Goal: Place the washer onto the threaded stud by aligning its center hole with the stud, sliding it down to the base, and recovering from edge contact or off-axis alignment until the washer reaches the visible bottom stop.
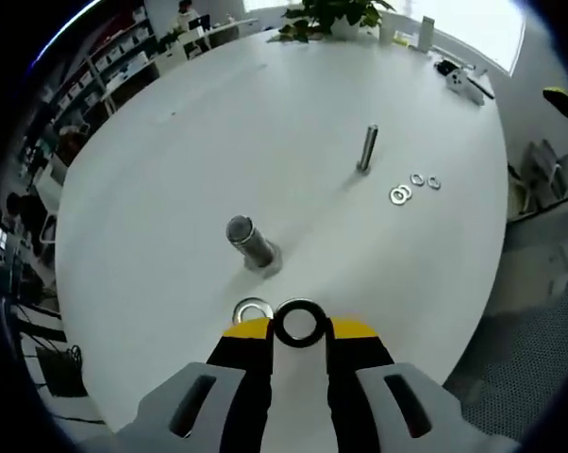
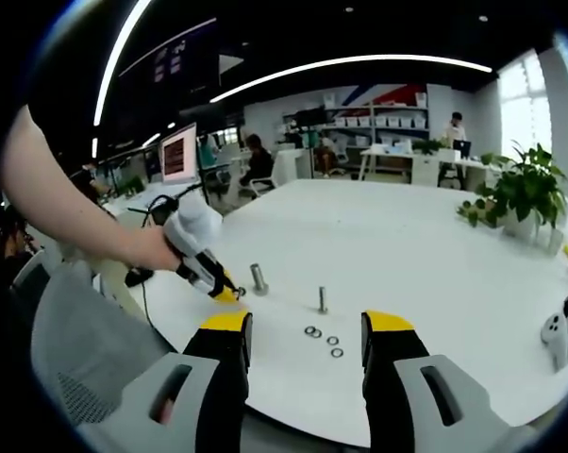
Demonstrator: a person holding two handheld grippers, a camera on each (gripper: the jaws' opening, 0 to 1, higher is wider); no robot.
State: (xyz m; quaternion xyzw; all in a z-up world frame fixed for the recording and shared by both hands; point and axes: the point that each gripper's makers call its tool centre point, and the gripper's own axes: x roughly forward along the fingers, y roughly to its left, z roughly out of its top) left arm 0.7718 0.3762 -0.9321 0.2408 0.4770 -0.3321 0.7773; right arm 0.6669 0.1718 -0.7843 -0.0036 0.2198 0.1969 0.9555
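Note:
My left gripper (image 1: 298, 330) is shut on a dark ring washer (image 1: 298, 323), held upright at its yellow tips. Just ahead, a thick threaded stud (image 1: 251, 243) stands on the white table (image 1: 171, 189), and a second washer (image 1: 252, 310) lies flat near the tips. Farther off, a thin stud (image 1: 367, 148) stands upright. In the right gripper view, a hand holds the left gripper (image 2: 229, 294) low beside the thick stud (image 2: 258, 277). My right gripper (image 2: 306, 342) is open and holds nothing, back from the thin stud (image 2: 323, 299).
Three loose washers (image 1: 414, 186) lie right of the thin stud, also seen as washers (image 2: 324, 341). Potted plants (image 2: 520, 193) and white controllers (image 2: 559, 330) sit near the table's edges. A mesh chair (image 2: 76, 349) stands at the near left edge.

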